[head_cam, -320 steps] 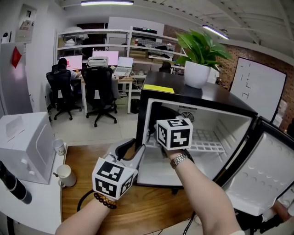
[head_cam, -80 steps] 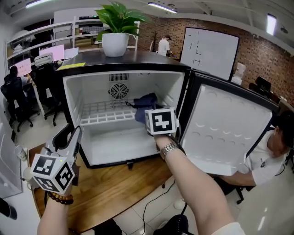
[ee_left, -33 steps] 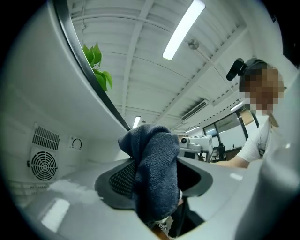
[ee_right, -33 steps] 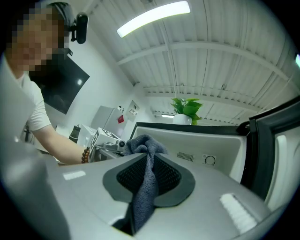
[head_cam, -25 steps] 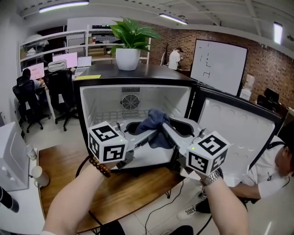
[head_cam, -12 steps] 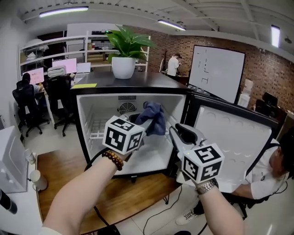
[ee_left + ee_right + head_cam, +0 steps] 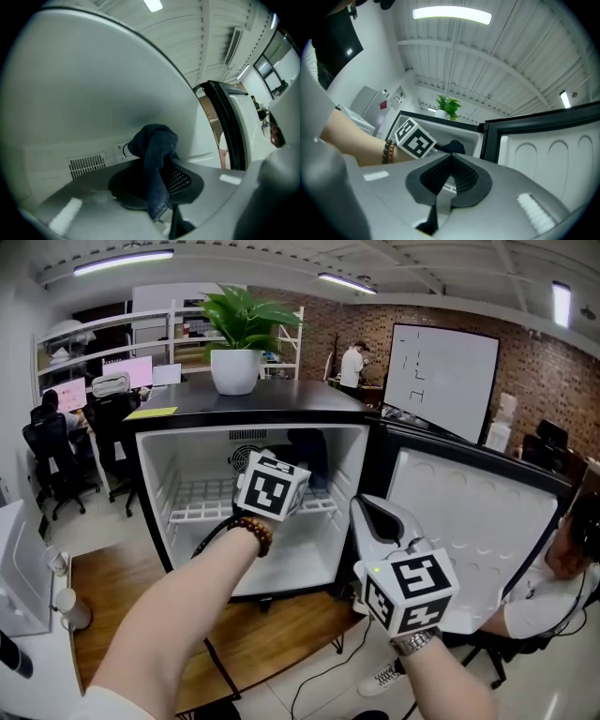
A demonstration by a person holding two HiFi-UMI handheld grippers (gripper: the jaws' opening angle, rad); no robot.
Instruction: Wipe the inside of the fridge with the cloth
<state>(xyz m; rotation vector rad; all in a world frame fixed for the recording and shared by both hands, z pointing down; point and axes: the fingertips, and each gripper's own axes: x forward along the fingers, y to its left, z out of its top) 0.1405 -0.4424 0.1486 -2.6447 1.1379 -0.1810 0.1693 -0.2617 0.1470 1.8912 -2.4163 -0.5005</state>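
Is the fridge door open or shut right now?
Open: the fridge door stands swung out to the right, leaving the wire shelf inside exposed.

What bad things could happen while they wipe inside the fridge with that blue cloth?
1. Only part of the cloth is pinched in the left gripper, so hard rubbing against the fridge wall might pull it free.
2. Its loose end could catch on the wire shelf.
3. The right gripper, shut and empty, hangs near the open door and might bump it.
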